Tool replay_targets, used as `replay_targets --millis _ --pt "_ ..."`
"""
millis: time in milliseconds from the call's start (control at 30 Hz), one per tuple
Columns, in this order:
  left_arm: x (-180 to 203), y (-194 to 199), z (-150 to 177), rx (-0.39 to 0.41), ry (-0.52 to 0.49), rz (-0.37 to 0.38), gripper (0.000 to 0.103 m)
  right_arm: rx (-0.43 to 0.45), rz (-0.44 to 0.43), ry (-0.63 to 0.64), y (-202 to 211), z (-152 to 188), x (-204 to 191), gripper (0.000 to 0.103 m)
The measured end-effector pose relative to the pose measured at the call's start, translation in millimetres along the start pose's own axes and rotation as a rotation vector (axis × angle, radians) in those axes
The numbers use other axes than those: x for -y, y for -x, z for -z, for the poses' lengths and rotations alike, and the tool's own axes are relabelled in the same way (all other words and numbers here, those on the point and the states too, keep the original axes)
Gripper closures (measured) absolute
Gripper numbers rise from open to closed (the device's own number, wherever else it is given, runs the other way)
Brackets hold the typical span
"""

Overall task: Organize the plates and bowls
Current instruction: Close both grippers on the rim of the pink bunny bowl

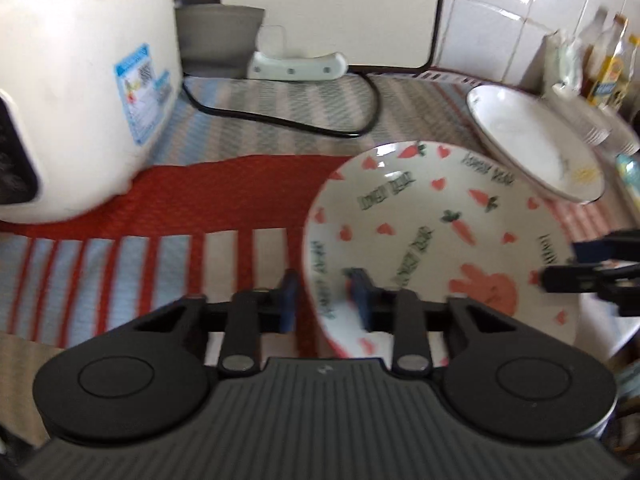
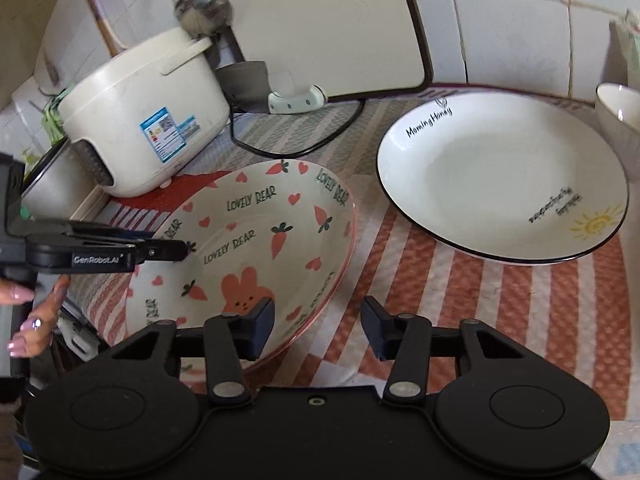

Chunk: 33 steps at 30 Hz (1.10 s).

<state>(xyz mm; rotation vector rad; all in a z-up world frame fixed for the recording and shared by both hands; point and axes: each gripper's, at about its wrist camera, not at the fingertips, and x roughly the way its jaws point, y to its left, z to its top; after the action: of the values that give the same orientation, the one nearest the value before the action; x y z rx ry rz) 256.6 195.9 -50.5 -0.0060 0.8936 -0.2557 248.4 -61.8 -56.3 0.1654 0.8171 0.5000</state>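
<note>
A bowl printed with carrots, hearts and a pink rabbit sits on the striped cloth. My left gripper straddles its left rim, one pad outside and one inside, with a gap still showing, so it is open. From the right wrist view the left gripper reaches the rim from the left. My right gripper stands open across the bowl's near right rim, left pad over the inside, and it also shows in the left wrist view. A white black-rimmed plate with a sun drawing lies farther right.
A white rice cooker stands at the left, its black cord looping over the cloth. A white board leans on the tiled wall. A small white bowl and bottles crowd the right. A person's hand holds the left gripper.
</note>
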Motion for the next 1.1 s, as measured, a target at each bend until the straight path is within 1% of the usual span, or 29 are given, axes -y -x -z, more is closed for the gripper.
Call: replay_targets --millis 33,100,133,167,233,267,333,433,500,733,1100 --pt "1.8 -0.2 0.4 0.002 0.000 -0.006 0.079 0.013 -0.001 -0.010 -2.3 -0.6 1.4 0.055" --pt "5.3 0.0 2.7 0.014 -0.009 -0.017 0.079 0.027 0.012 -0.013 -5.1 -1.9 1.8 0.073" --pt "6.2 0.1 3.9 0.019 -0.004 -0.022 0.079 0.035 0.007 -0.015 -6.2 -3.0 2.5 0.085" --pt "6.9 0.2 4.6 0.024 0.003 -0.026 0.079 0.037 -0.010 -0.021 -5.9 -4.0 3.3 0.085" --pt "9.4 0.5 4.8 0.029 0.010 -0.041 0.079 0.032 0.001 -0.023 -5.2 -5.9 1.6 0.086" --pt "11.4 0.7 4.9 0.033 -0.001 -0.049 0.079 0.032 0.006 -0.026 -4.2 -5.8 1.3 0.086" --pt "13.5 1.1 5.2 0.033 -0.009 -0.045 0.079 0.026 0.007 -0.042 -1.9 -5.4 3.5 0.086" --pt "17.6 3.1 6.3 0.022 -0.018 -0.029 0.079 0.003 -0.022 -0.105 3.9 -4.1 14.3 0.088" --pt "22.4 5.1 7.7 0.013 -0.026 -0.022 0.079 -0.008 -0.027 -0.128 7.6 -2.7 18.2 0.088" --pt "38.0 9.7 14.0 -0.017 -0.044 0.007 0.079 -0.025 -0.002 -0.122 21.6 6.2 24.1 0.088" --pt "63.9 15.7 17.9 -0.035 -0.080 0.053 0.079 -0.030 0.041 -0.105 46.6 11.6 39.0 0.088"
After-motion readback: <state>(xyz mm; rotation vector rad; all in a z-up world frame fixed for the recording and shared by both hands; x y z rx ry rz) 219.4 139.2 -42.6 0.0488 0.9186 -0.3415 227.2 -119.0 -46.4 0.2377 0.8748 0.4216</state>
